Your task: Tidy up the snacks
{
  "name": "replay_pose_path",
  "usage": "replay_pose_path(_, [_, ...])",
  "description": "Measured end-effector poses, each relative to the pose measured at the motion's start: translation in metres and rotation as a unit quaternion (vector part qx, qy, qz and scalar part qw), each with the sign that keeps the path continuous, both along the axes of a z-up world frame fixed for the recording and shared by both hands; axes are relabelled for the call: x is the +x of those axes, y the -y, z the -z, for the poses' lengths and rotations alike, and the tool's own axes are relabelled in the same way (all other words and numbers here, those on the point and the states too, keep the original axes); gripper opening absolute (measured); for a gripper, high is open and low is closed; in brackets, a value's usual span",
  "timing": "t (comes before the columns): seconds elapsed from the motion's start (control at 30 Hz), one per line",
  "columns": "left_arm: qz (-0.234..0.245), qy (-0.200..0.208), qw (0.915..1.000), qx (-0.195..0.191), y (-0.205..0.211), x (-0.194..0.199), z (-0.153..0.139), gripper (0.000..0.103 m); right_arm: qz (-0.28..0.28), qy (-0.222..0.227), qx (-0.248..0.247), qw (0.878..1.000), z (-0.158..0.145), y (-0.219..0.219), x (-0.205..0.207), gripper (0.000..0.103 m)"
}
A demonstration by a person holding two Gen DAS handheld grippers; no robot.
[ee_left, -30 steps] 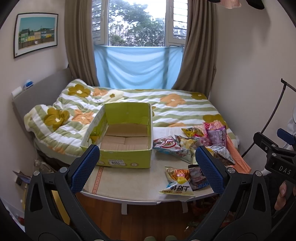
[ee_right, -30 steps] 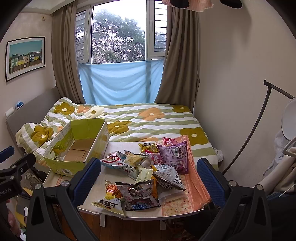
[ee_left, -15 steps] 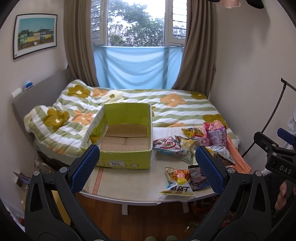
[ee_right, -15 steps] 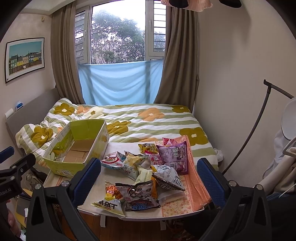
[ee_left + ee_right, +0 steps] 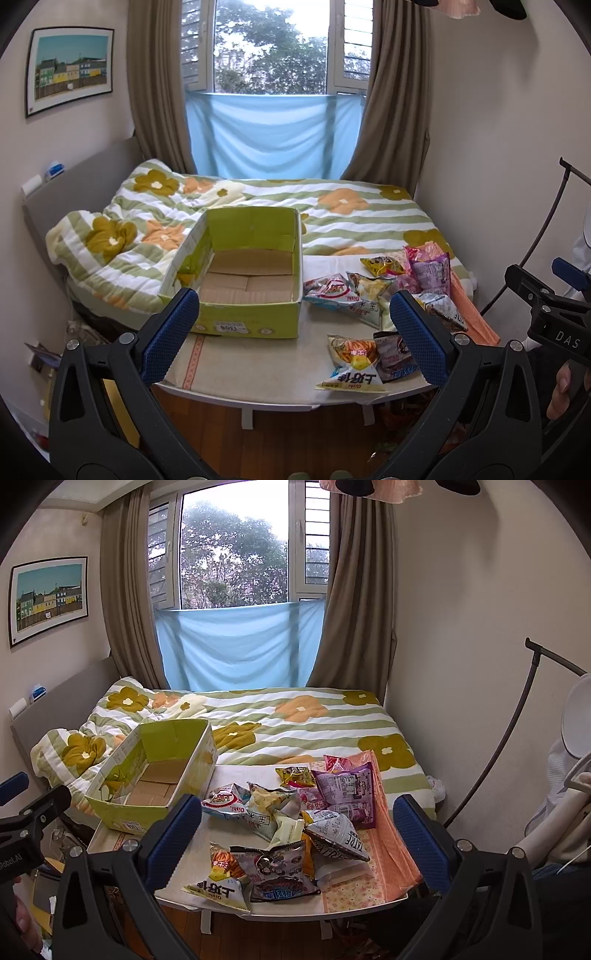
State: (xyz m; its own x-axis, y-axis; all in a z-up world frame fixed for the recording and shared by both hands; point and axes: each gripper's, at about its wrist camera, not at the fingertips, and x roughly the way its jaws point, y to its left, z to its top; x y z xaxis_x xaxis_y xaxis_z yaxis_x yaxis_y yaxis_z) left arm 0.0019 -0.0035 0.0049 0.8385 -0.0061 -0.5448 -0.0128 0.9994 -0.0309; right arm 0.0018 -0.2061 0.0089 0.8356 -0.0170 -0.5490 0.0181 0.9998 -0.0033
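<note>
An empty green cardboard box [image 5: 246, 291] stands on the left of a small white table [image 5: 258, 365]; it also shows in the right wrist view [image 5: 155, 779]. Several snack bags lie in a pile to its right [image 5: 380, 295] [image 5: 295, 812]. A yellow chip bag [image 5: 352, 363] [image 5: 218, 875] and a dark bag [image 5: 277, 871] lie at the near edge. A purple bag [image 5: 351, 794] lies at the back. My left gripper [image 5: 291, 332] is open and empty, held short of the table. My right gripper [image 5: 297, 838] is open and empty, also short of the table.
A bed with a flowered quilt [image 5: 332, 218] lies right behind the table. A pink cloth [image 5: 391, 842] covers the table's right side. A black curved stand [image 5: 517, 720] rises at the right wall. Wooden floor [image 5: 258, 443] lies below the table.
</note>
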Motion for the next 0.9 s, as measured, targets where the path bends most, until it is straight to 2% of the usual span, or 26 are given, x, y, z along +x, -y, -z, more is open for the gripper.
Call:
replay_pose_path(0.5, [-0.002, -0.007, 1.0, 0.002, 0.003, -0.002, 0.002, 0.102, 0.0, -0.004, 0.005, 1.0, 0.001, 0.003, 0.001, 0.103])
replay_pose_path(0.7, [0.005, -0.038, 0.9993, -0.001, 0.011, 0.007, 0.012, 0.102, -0.004, -0.018, 0.005, 1.0, 0.011, 0.013, 0.001, 0.103])
replay_pose_path(0.9, [0.011, -0.099, 0.9949, -0.016, 0.025, 0.023, 0.051, 0.102, -0.034, -0.056, 0.016, 0.998, 0.047, 0.036, 0.009, 0.103])
